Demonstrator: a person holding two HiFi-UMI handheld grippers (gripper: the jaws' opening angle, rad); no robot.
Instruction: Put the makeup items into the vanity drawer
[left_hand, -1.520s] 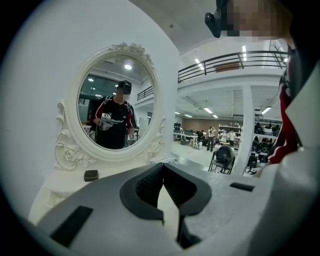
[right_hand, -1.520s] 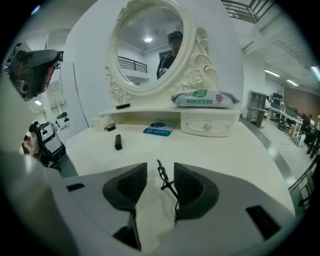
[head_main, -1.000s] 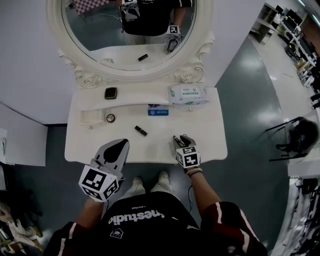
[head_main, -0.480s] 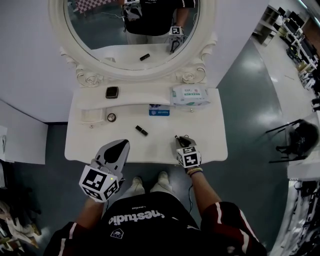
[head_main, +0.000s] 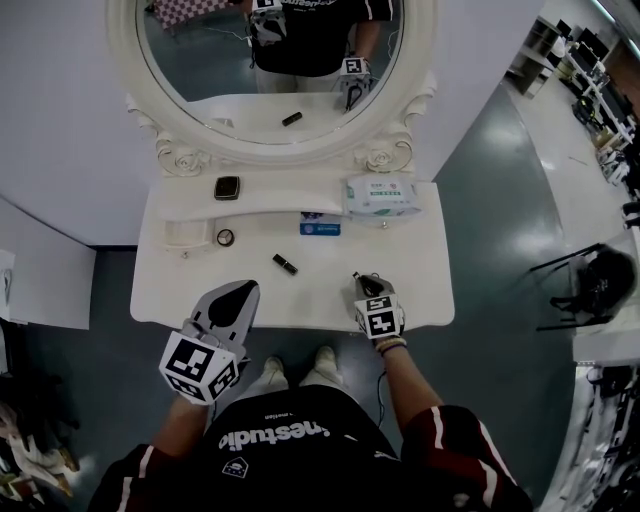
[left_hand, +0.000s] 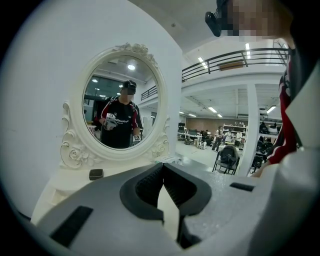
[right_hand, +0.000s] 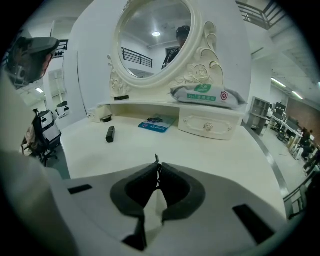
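Note:
A black lipstick (head_main: 285, 264) (right_hand: 110, 134) lies in the middle of the white vanity top (head_main: 420, 270). Further back are a round little pot (head_main: 225, 237), a blue packet (head_main: 318, 227) (right_hand: 156, 123) and, on the shelf, a dark square compact (head_main: 227, 188) (left_hand: 96, 174). My right gripper (head_main: 362, 282) (right_hand: 157, 167) rests near the front edge; its jaws have just been closing, and a thin dark stick (right_hand: 156, 160) pokes up between the pads. My left gripper (head_main: 240, 288) (left_hand: 162, 169) hovers at the front left, shut and empty.
A pack of wipes (head_main: 381, 194) (right_hand: 207, 95) lies on the right small drawer (right_hand: 207, 126), which is shut. A matching small drawer (head_main: 185, 233) sits at the left. The oval mirror (head_main: 270, 60) rises behind. Grey floor and a chair (head_main: 600, 275) lie to the right.
The right gripper's jaws have narrowed onto the thin dark stick. Both grippers stay where they were; the head view has tilted slightly.

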